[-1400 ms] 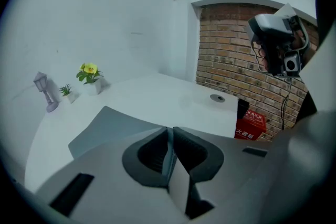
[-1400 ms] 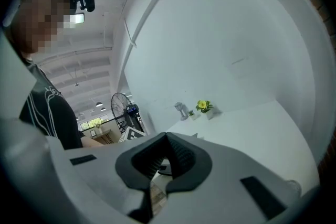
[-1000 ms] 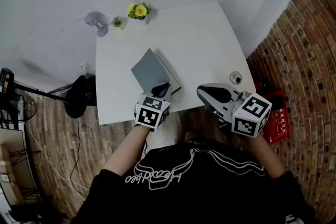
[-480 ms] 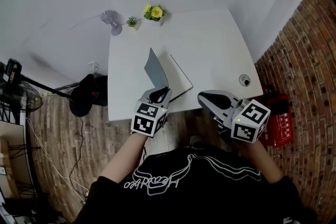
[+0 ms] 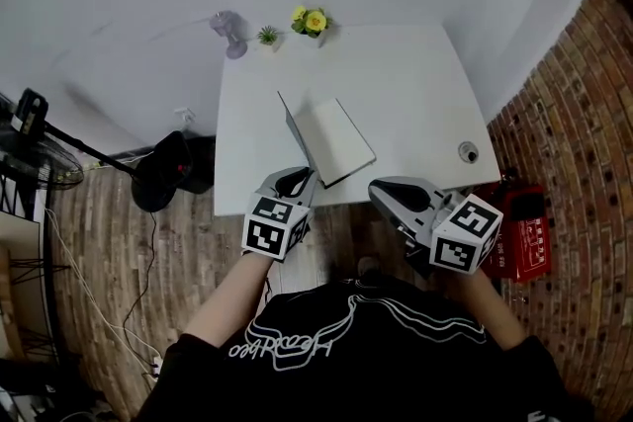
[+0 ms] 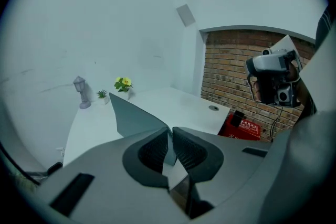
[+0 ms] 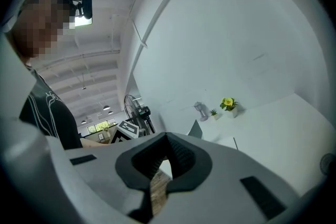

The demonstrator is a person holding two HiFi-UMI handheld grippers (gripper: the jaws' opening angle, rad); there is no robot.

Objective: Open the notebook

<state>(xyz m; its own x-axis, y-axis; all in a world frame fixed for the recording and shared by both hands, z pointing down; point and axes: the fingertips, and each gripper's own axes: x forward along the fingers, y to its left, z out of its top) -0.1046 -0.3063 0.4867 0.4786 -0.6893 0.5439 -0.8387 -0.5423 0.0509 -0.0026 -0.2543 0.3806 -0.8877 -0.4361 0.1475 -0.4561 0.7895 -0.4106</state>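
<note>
The notebook (image 5: pixel 336 143) lies near the front edge of the white table (image 5: pixel 415 84), its white first page showing. Its grey cover (image 5: pixel 293 127) stands almost upright along the notebook's left side. My left gripper (image 5: pixel 302 176) is shut on that cover's near corner. In the left gripper view the cover (image 6: pixel 134 115) runs as a grey sheet into the left gripper (image 6: pixel 170 132), pinched between its pads. My right gripper (image 5: pixel 379 186) hangs off the table's front edge, right of the notebook, shut and holding nothing. The right gripper view shows the right gripper (image 7: pixel 167 136) and, beyond it, the raised cover (image 7: pixel 196 129).
A yellow flower pot (image 5: pixel 313 21), a small green plant (image 5: pixel 267 36) and a little grey lamp (image 5: pixel 230 33) stand at the table's back edge. A round cable hole (image 5: pixel 468 152) sits at the front right corner. A red crate (image 5: pixel 521 230) and a fan (image 5: pixel 40 158) stand on the floor.
The grey cover has swung up from a low slant over the pages to nearly upright, which bares the white page. Both grippers have drifted toward the table's front edge.
</note>
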